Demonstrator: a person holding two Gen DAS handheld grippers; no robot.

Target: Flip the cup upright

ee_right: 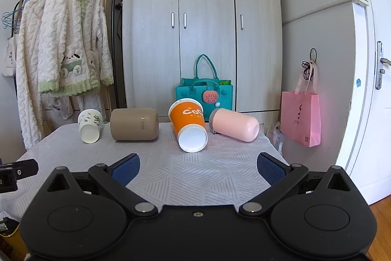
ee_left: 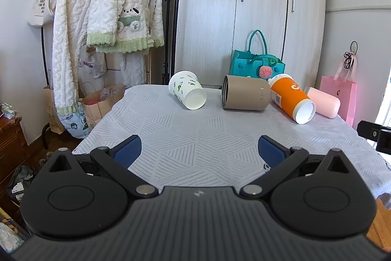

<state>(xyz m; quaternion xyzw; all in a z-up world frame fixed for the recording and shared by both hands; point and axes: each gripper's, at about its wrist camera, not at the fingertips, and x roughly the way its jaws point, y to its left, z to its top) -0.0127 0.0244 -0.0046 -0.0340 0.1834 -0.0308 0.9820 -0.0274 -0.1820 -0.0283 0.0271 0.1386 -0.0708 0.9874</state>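
Paper and plastic are what the four cups are made of, as far as can be judged, and all lie on their sides in a row along the far edge of the table (ee_right: 220, 177): a white cup (ee_right: 89, 126) with green prints towards the far left corner, a tan cup (ee_right: 134, 124) beside it, an orange cup (ee_right: 188, 127) with its white bottom facing the near edge, and a pink cup (ee_right: 234, 127) near the far right corner. Rolling is the main risk: a round cup nudged by one finger could be sent towards the far edge or against its neighbour, since the orange cup and pink cup lie just beside each other. A thin paper wall could also be crushed by too hard a squeeze.

Both grippers are held low over the near edge, pointed level at the row. The left gripper (ee_left: 200, 151) is spread wide and empty; the right gripper (ee_right: 198, 169) is likewise wide apart, nothing held.
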